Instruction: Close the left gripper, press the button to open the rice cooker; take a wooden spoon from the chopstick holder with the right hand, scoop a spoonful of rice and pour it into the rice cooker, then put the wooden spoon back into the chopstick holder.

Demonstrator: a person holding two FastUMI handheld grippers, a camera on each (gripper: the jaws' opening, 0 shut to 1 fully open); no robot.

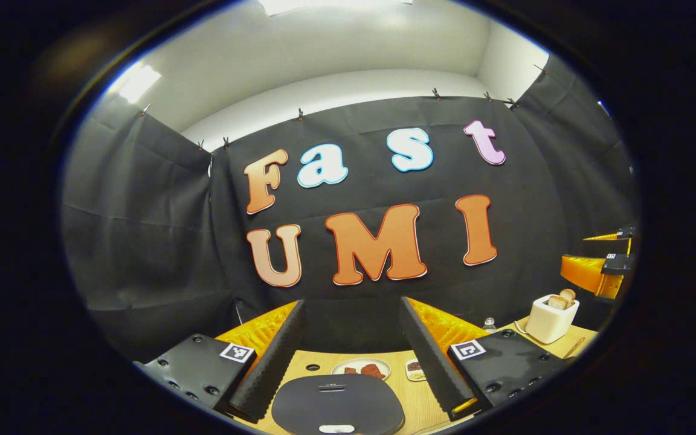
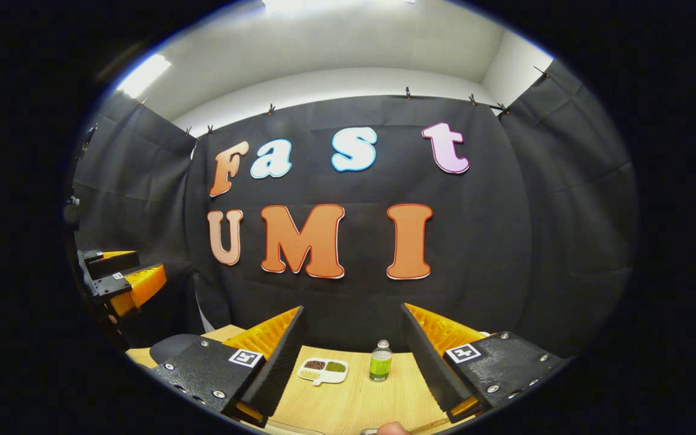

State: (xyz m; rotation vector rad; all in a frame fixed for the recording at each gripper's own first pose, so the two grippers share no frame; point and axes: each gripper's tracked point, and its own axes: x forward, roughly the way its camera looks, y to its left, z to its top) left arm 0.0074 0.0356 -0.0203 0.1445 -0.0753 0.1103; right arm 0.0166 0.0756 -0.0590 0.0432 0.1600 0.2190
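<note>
The rice cooker's dark lid (image 1: 337,403) lies shut just below my left gripper (image 1: 351,305), a pale button (image 1: 336,428) at its near edge. That gripper is open, its fingers (image 1: 269,362) apart on either side of the lid with nothing between them. A white holder (image 1: 550,323) with pale wooden pieces sticking out stands at the right. My right gripper (image 2: 353,309) is open and empty above the wooden table (image 2: 354,402). A white divided dish of grains (image 2: 322,370) lies ahead of it. The cooker's edge (image 2: 173,347) shows at the left.
A small bottle with a green label (image 2: 380,361) stands beside the divided dish. A white plate with red-brown pieces (image 1: 361,368) lies behind the cooker. The right gripper (image 1: 605,263) hangs far right in the left gripper view; the left gripper (image 2: 121,278) hangs far left in the right gripper view.
</note>
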